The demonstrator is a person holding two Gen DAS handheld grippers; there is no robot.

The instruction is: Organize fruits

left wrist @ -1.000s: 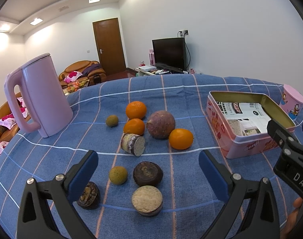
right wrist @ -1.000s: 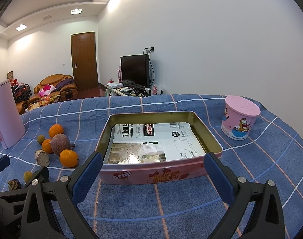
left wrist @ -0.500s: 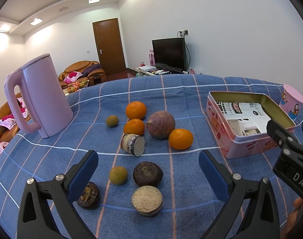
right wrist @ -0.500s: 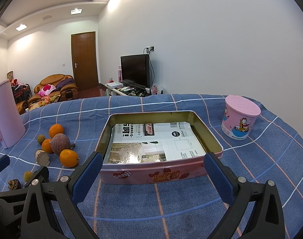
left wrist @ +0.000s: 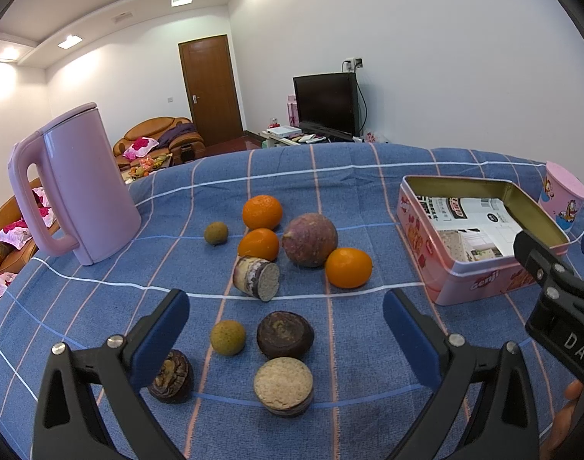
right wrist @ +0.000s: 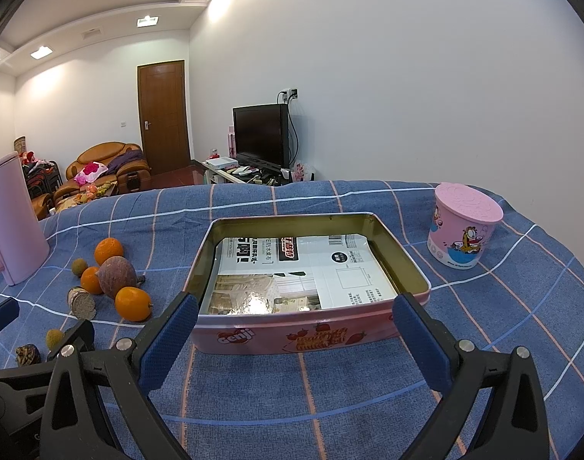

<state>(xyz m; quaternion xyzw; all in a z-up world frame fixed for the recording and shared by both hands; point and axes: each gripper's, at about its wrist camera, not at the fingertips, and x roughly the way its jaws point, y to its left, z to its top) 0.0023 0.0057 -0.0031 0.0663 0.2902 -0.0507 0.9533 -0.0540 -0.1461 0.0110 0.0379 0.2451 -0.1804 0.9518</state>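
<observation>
Left wrist view: both tongs, left tongs (left wrist: 284, 329) and right tongs (right wrist: 293, 327), gape apart, empty; fruits (left wrist: 309, 239) await the open tin (right wrist: 414, 268).

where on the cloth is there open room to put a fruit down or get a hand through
Bare cloth lies between the pink tin and the lidded cartoon cup, in front of the tin around the right gripper, and between the pink kettle and the small green fruit. The tin holds only printed paper. It is crowded around the purple fruit and oranges.
</observation>
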